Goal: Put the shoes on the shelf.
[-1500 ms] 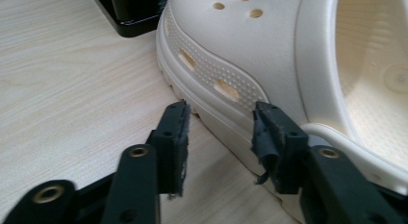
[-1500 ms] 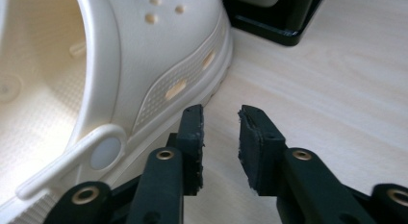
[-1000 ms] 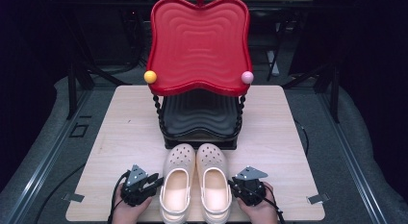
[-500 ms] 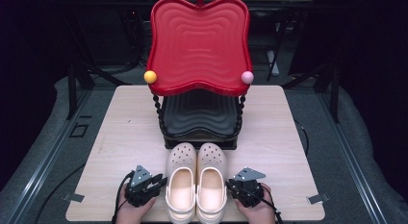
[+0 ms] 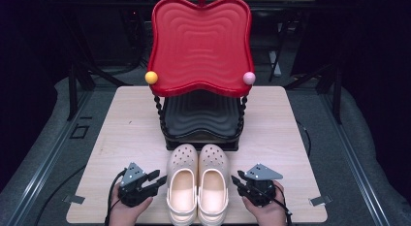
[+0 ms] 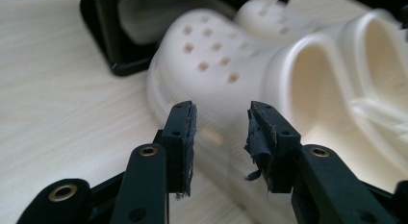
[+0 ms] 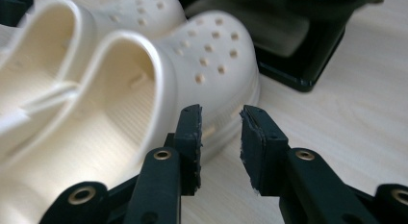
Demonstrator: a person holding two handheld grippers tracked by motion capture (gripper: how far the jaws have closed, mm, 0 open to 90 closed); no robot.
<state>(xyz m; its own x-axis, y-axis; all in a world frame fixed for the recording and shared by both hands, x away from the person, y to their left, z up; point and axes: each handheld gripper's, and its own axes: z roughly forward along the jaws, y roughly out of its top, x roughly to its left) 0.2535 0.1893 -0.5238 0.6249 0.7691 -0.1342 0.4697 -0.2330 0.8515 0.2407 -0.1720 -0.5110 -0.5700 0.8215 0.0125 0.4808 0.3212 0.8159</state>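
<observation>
On the near part of the wooden table (image 5: 126,134), a pair of cream clogs stands side by side with the toes pointing away from the person. The left clog (image 5: 181,185) and the right clog (image 5: 213,182) touch each other along their inner sides, and their toes are just in front of the black lower tray (image 5: 201,120) of a two-level stand, which carries a red wavy tray (image 5: 201,44) on top. The left gripper (image 5: 157,180) is just beside the outer side of the left clog, and the right gripper (image 5: 237,181) is just beside the outer side of the right clog. Both have just been opening their jaws. In the two gripper views the jaws stand apart with nothing between the pads; the clogs lie beyond them.
</observation>
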